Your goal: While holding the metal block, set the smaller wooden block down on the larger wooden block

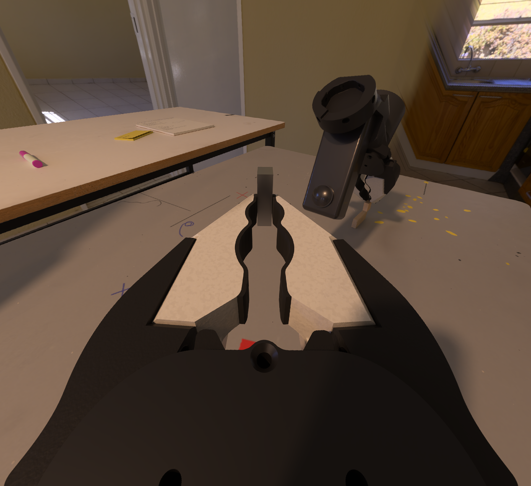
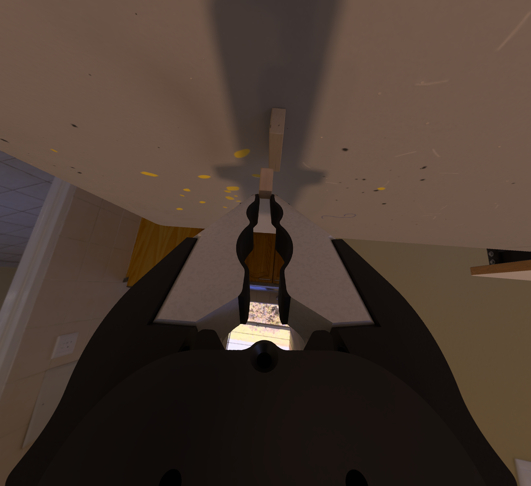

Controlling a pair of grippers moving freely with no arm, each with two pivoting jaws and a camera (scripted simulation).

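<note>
My left gripper is shut on the grey metal block, which stands upright between the fingertips above the grey table. My right gripper is shut on the smaller wooden block. The larger wooden block lies flat on the table just beyond it. The small block's far end is at the larger block's near end; I cannot tell if they touch. In the left wrist view the right gripper points steeply down, with the small block right over the larger block.
Yellow paint spots dot the table near the wooden blocks. A second, wood-edged table at the left carries a pink marker, a yellow pad and a white notepad. Wooden cabinets stand at the right.
</note>
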